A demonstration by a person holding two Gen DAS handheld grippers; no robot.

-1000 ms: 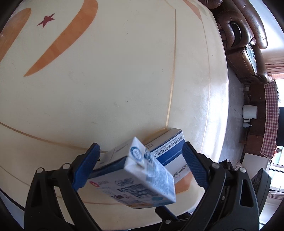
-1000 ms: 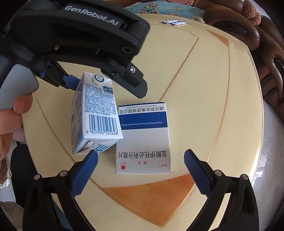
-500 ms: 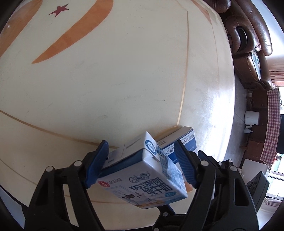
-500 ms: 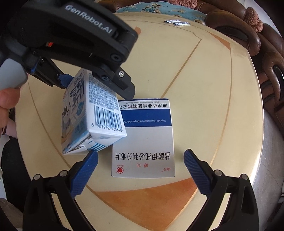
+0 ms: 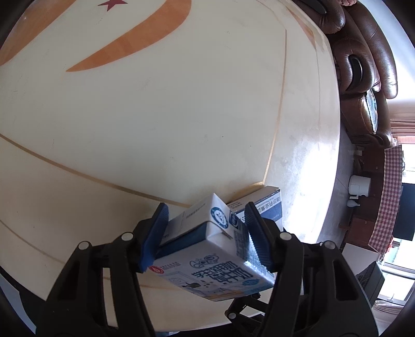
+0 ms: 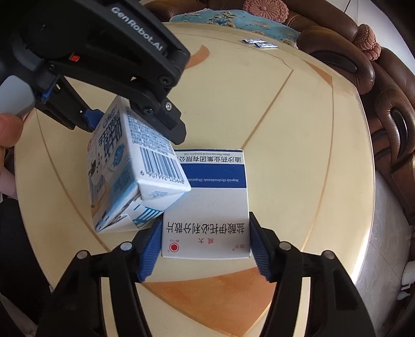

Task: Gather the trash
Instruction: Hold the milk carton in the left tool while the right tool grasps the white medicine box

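Blue-padded left tongs (image 5: pixel 205 238) pinch the milk carton (image 5: pixel 212 254) by its sides, tilted clear of the tabletop (image 6: pixel 298 145). The right tongs (image 6: pixel 203 245) press against both flanks of the flat medicine box (image 6: pixel 207 207), likely to lift it next.

A domestic living room. A round cream table (image 6: pixel 298 145) with orange inlay and a red star (image 5: pixel 112 3) is ringed by brown leather sofas (image 6: pixel 396 124) bearing a floral cushion (image 6: pixel 233 19). A checked cloth (image 5: pixel 386 197), a white appliance (image 5: pixel 359 185) and a daylit window (image 5: pixel 407 160) lie beyond.
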